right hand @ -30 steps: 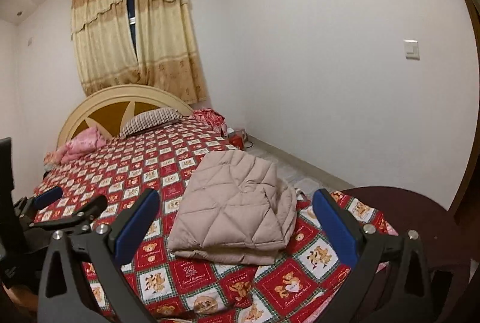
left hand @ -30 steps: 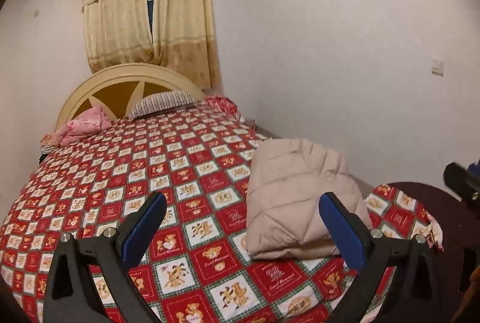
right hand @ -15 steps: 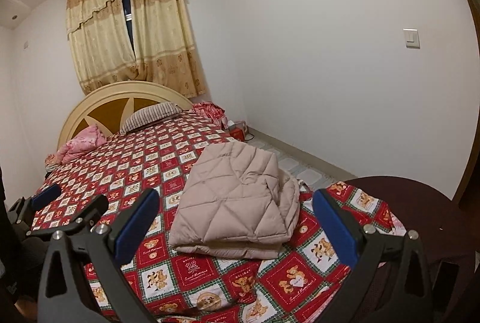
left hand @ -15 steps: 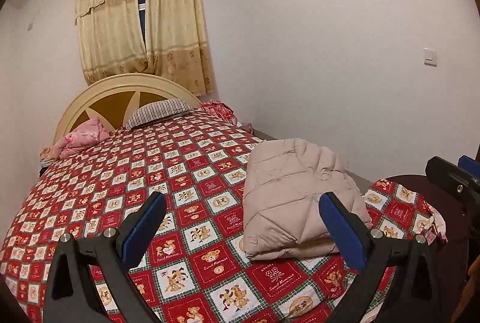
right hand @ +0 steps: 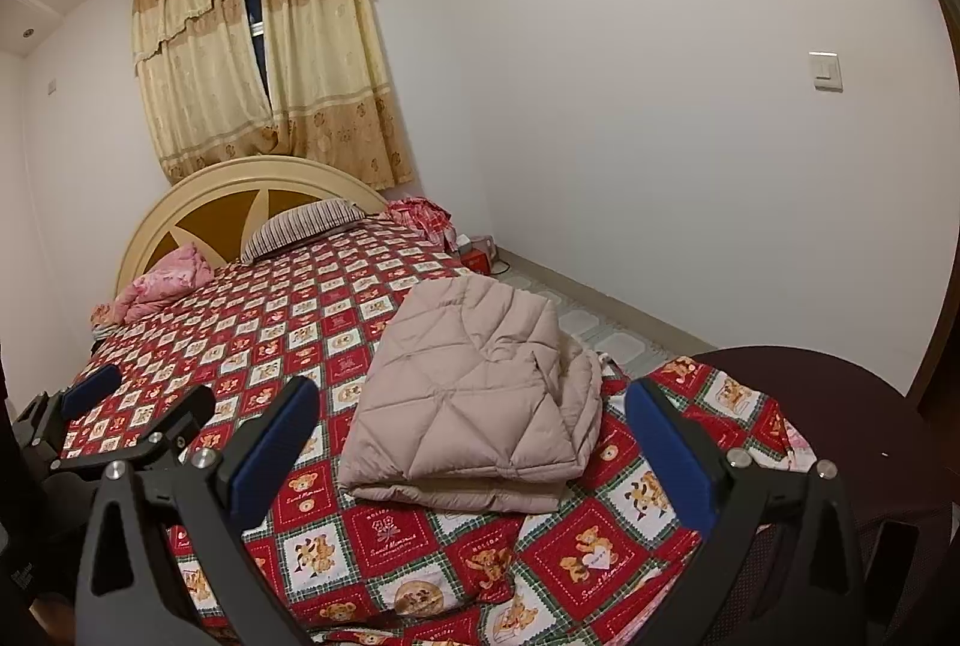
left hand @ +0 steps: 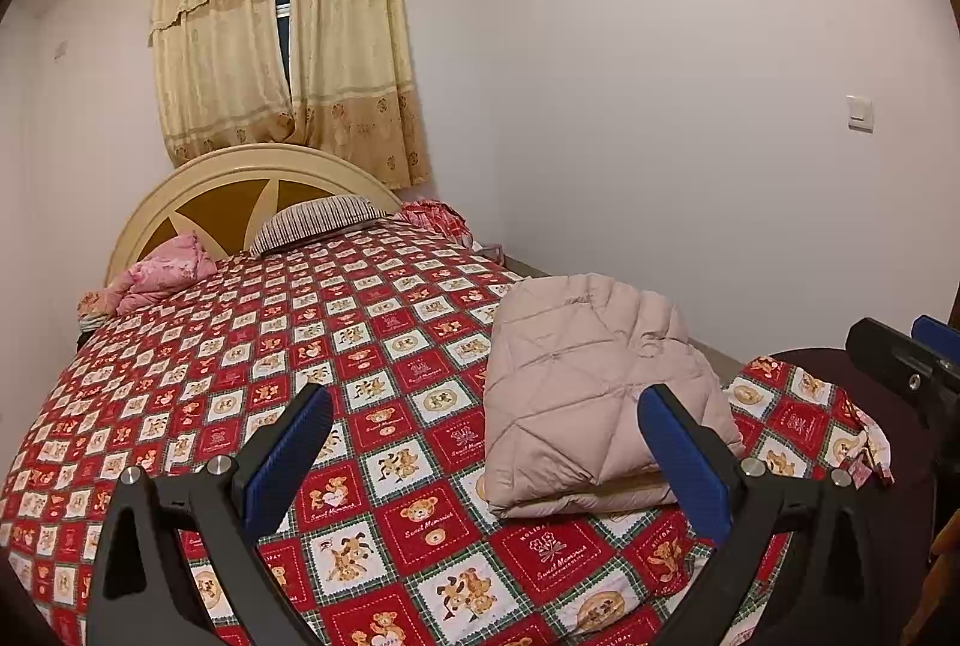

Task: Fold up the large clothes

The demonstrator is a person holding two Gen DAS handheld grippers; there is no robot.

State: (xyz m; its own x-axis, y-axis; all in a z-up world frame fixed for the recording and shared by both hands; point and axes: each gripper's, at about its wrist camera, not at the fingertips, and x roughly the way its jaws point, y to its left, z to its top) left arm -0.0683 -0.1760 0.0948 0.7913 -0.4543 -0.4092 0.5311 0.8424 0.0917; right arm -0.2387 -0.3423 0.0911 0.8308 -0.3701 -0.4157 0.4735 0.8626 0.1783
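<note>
Rising and drawing back from their places a second ago, both grippers now take in more ceiling, and the folded beige quilted jacket (left hand: 594,394) sits lower in each view. The left gripper (left hand: 486,442) hangs above the red teddy-bear bedspread (left hand: 336,340) with its blue fingers spread wide and nothing between them; the right gripper (right hand: 471,436) is likewise spread and empty. The jacket lies folded into a thick rectangle at the foot corner of the bedspread, on the side nearest the white wall, touching neither gripper. At the far end of the bedspread a striped pillow (left hand: 318,220) leans on the rounded headboard (left hand: 240,184), with a pink bundle (left hand: 156,274) beside it. Past the bedspread's foot corner a dark round surface (right hand: 840,406) shows. Nothing lies between the grippers and the jacket
</note>
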